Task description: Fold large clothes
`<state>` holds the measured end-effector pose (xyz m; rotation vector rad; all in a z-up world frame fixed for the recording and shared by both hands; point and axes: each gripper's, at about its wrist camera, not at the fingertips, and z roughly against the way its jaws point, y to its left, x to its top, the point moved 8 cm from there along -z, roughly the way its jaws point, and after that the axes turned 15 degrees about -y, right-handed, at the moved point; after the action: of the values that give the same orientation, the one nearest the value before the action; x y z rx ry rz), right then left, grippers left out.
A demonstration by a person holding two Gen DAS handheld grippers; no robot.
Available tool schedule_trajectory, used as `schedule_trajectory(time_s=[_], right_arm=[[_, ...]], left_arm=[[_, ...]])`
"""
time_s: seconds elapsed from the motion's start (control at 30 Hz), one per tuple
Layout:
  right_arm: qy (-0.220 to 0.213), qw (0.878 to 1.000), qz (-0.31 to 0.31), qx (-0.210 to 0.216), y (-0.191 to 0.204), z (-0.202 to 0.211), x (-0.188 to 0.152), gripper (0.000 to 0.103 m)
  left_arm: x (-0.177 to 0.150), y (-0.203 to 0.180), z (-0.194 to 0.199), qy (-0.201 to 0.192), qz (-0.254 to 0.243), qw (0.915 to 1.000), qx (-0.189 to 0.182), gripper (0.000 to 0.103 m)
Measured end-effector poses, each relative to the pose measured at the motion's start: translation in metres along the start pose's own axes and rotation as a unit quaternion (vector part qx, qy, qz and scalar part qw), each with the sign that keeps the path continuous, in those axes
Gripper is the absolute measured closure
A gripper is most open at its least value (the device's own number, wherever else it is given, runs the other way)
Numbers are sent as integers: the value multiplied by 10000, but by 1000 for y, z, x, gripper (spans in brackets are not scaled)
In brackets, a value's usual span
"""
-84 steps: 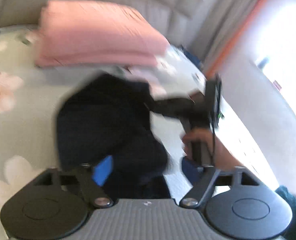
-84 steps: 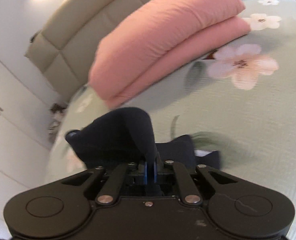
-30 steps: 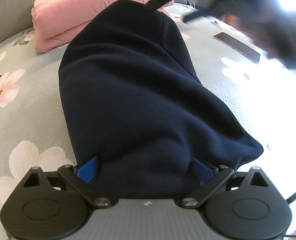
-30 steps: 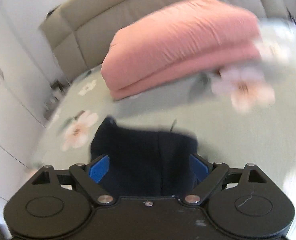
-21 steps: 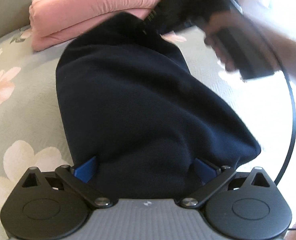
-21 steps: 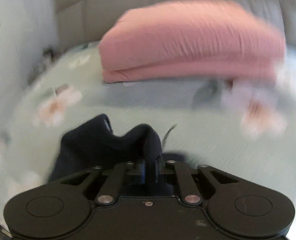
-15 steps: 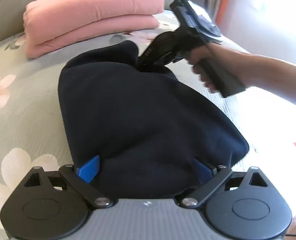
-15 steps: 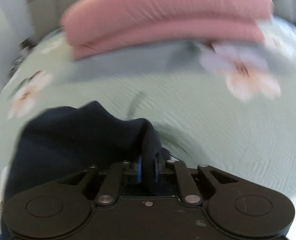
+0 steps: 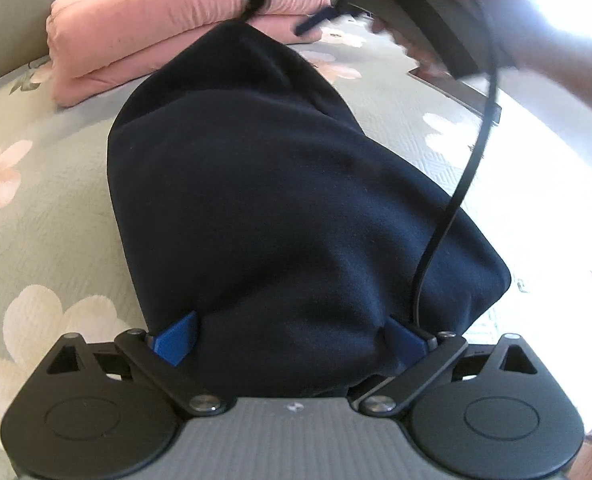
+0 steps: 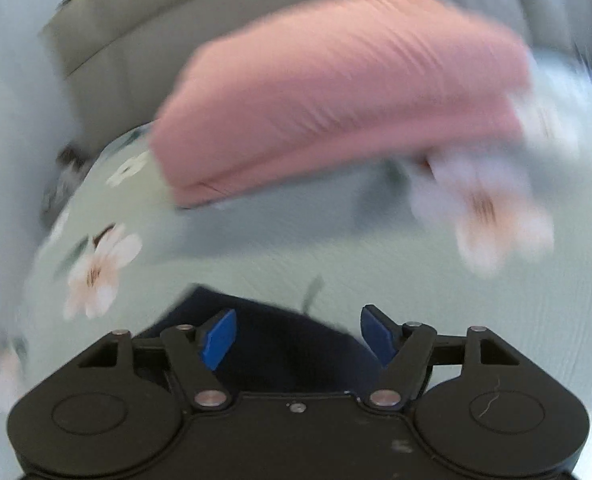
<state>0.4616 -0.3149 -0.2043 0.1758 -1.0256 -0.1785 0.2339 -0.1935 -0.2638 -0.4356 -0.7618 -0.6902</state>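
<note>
Right gripper: jaws wide, just opened, nothing pinched; over far edge of dark navy garment. Left gripper: jaws wide, garment's near end bunched between. Garment: soft, thick, limp; best taken at edge or corner. Beyond: folded pink bedding, floral bedspread; dangling cable possible snag.

— What do you have around the work area?

— I see a pale green bedspread printed with pink and white flowers. A folded pink quilt lies on it near the far end.

— Anything behind that?

— A padded beige headboard runs behind the quilt. My right view is blurred, so I can't make out its detail.

— And off to the side?

— A flat dark thing lies on the bedspread; I can't tell what it is.
</note>
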Motion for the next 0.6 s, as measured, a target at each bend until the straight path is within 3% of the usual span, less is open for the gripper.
schedule_trajectory(time_s=[0.07, 0.13, 0.2, 0.23, 0.3, 0.4, 0.5, 0.53, 0.6], right_arm=[[75, 9976, 650, 225, 32, -7, 1, 4], [463, 9936, 944, 409, 51, -28, -11, 4], [994, 9890, 1093, 62, 47, -61, -32, 3], [1186, 9880, 983, -89, 38, -74, -40, 0], [1390, 9901, 157, -99, 15, -91, -56, 0], [1251, 9884, -807, 313, -16, -97, -70, 0], [1086, 9843, -1335, 386, -32, -91, -70, 0], [986, 9866, -1277, 219, -38, -86, -65, 0], [719, 9911, -953, -587, -50, -67, -47, 0]], left_arm=[[-1, -1, -1, -4, -53, 10000, 11, 3], [-1, 0, -2, -14, -45, 10000, 12, 2], [-1, 1, 0, -53, -29, 10000, -3, 2], [-2, 0, 3, -70, -25, 10000, -8, 2], [-3, -1, 5, -91, -6, 10000, -18, 2], [-3, -2, 6, -108, -61, 9999, -47, 2], [-3, -6, 7, -107, -149, 9998, -26, 2], [-3, -5, 7, -91, -146, 9998, -31, 2], [-4, -4, 9, -66, -71, 9999, -67, 2]])
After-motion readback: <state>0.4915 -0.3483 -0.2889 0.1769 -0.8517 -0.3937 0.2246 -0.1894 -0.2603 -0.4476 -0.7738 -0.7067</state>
